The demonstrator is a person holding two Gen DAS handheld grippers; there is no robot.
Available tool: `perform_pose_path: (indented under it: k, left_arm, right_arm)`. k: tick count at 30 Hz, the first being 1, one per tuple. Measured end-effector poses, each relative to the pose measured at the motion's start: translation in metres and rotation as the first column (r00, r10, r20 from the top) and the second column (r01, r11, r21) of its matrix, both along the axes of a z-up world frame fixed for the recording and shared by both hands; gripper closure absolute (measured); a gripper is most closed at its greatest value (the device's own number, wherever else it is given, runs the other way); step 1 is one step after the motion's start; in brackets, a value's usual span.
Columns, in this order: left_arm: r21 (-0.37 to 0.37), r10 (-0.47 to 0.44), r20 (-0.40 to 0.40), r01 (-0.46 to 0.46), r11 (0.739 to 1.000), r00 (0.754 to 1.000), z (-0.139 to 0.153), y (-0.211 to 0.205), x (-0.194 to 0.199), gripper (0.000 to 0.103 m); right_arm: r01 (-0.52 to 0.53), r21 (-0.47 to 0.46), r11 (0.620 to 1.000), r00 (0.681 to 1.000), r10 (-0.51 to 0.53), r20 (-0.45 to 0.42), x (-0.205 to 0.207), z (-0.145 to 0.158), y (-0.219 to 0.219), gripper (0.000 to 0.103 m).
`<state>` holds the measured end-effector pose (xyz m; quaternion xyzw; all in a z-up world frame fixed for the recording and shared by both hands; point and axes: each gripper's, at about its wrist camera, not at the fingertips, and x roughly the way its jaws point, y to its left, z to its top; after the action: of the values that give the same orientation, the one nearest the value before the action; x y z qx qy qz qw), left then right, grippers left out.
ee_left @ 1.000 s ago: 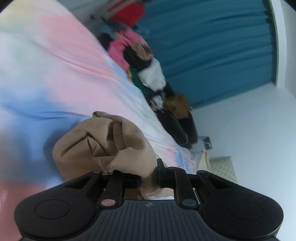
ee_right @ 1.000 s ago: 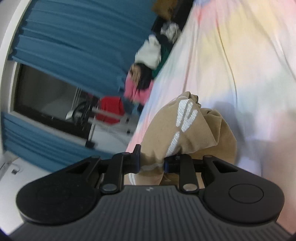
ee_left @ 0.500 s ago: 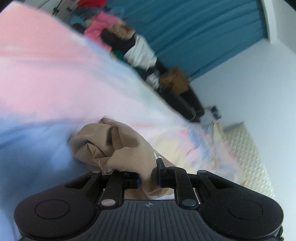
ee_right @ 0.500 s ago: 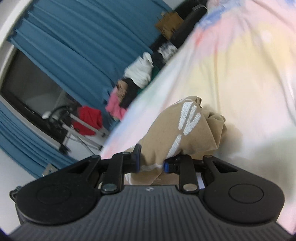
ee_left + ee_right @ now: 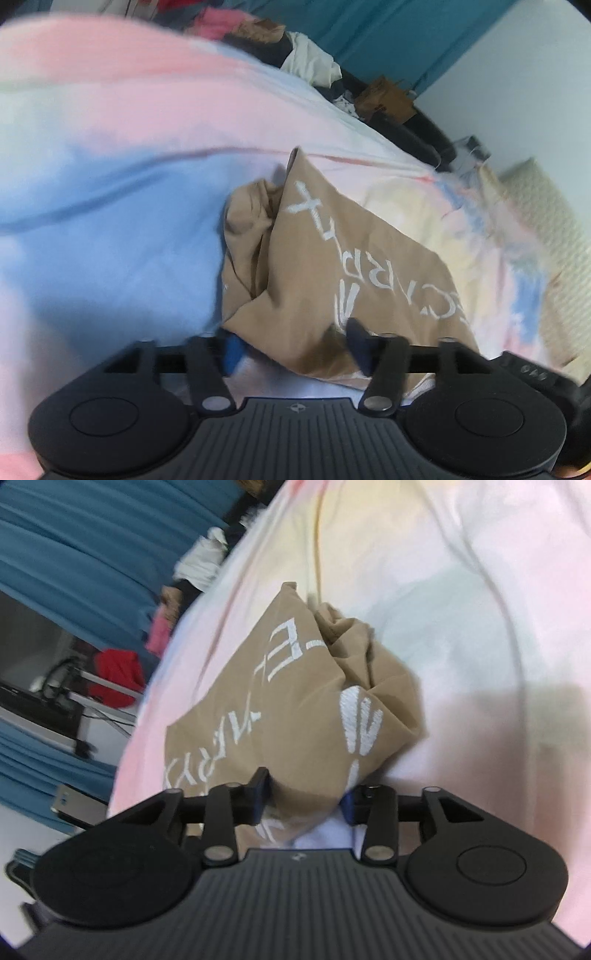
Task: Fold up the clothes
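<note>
A tan garment [image 5: 332, 258] with white lettering lies crumpled on the pastel tie-dye bedsheet [image 5: 129, 203]. Its near edge sits between the parted fingers of my left gripper [image 5: 295, 347], whose jaws are opening; the pads stand clear of the cloth's sides. In the right wrist view the same tan garment [image 5: 288, 709] bulges up between the fingers of my right gripper [image 5: 304, 799], whose jaws are also opening and no longer pinch it. Both grippers point down at the bedsheet [image 5: 461, 609].
A pile of clothes [image 5: 303, 66] and a brown paper bag [image 5: 384, 99] lie along the bed's far edge, before a blue curtain [image 5: 369, 29]. A quilted pillow [image 5: 546, 206] sits at the right. A red item [image 5: 118, 675] hangs on a rack beyond the bed.
Both grippers came down to the bed with the tan garment. Their jaws, shut on the cloth before, have parted, and the garment now rests spread on the sheet with its lettering showing.
</note>
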<state>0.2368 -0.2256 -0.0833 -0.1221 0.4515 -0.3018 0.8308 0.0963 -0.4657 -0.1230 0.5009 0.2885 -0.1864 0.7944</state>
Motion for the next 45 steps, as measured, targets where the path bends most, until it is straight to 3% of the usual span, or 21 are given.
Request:
perform_pose_path:
  k: [2,4,6,10,12,13,15,18,21,25,30,37,41,45]
  left_arm:
    - [0.039,-0.012,0.046,0.01,0.999,0.999,0.023,0.0,-0.013,0.024]
    - [0.066,-0.021,0.093,0.015,0.998,0.995,0.05,0.005,-0.029,0.021]
    - [0.082,-0.039,0.15,0.027,0.996,0.988,0.08,0.006,-0.048,0.018]
    - [0.11,-0.056,0.284,0.026,0.994,0.957,0.144,0.008,-0.09,0.001]
    - [0.115,-0.052,0.347,0.013,0.993,0.936,0.17,0.015,-0.114,0.0]
    - [0.116,-0.051,0.372,0.008,0.993,0.927,0.183,0.02,-0.127,0.0]
    - [0.122,-0.05,0.408,-0.001,0.993,0.912,0.203,0.026,-0.15,0.0]
    - [0.139,-0.057,0.465,-0.009,0.99,0.883,0.226,0.039,-0.188,0.0]
    - [0.143,-0.066,0.519,-0.01,0.99,0.852,0.241,0.054,-0.225,0.0]
    - [0.153,-0.08,0.566,-0.009,0.988,0.82,0.242,0.068,-0.266,0.0]
    - [0.136,-0.074,0.578,-0.007,0.991,0.813,0.221,0.079,-0.297,0.0]
    - [0.129,-0.034,0.597,-0.055,0.99,0.801,0.177,0.085,-0.302,0.0]
    - [0.134,-0.029,0.613,-0.068,0.989,0.789,0.161,0.093,-0.3,0.0]
    - [0.158,-0.026,0.588,-0.084,0.984,0.809,0.145,0.099,-0.29,0.001]
  right_arm:
    - [-0.004,-0.012,1.0,0.999,0.003,-0.047,-0.005,0.015,0.001,0.056]
    - [-0.013,-0.047,0.999,0.999,0.011,-0.046,-0.017,0.036,0.005,0.056]
    - [-0.027,-0.114,0.993,0.999,0.025,-0.023,-0.033,0.063,0.012,0.056]
    - [-0.068,-0.266,0.961,0.997,0.076,0.018,-0.065,0.118,0.027,0.055]
    - [-0.081,-0.328,0.941,0.994,0.101,0.045,-0.08,0.143,0.038,0.046]
    - [-0.081,-0.361,0.929,0.992,0.109,0.059,-0.089,0.155,0.044,0.03]
    - [-0.064,-0.437,0.897,0.988,0.119,0.101,-0.11,0.176,0.058,0.015]
    - [-0.088,-0.542,0.835,0.976,0.182,0.123,-0.138,0.2,0.081,0.017]
    - [-0.106,-0.591,0.8,0.962,0.232,0.141,-0.164,0.21,0.1,0.017]
    - [-0.085,-0.627,0.774,0.951,0.251,0.181,-0.189,0.209,0.119,0.017]
    - [-0.061,-0.7,0.711,0.94,0.276,0.198,-0.204,0.186,0.142,0.017]
    - [-0.038,-0.749,0.661,0.948,0.261,0.182,-0.209,0.139,0.157,0.017]
    - [-0.043,-0.781,0.623,0.952,0.263,0.157,-0.205,0.128,0.163,0.017]
    - [-0.09,-0.802,0.59,0.952,0.287,0.104,-0.193,0.125,0.171,0.018]
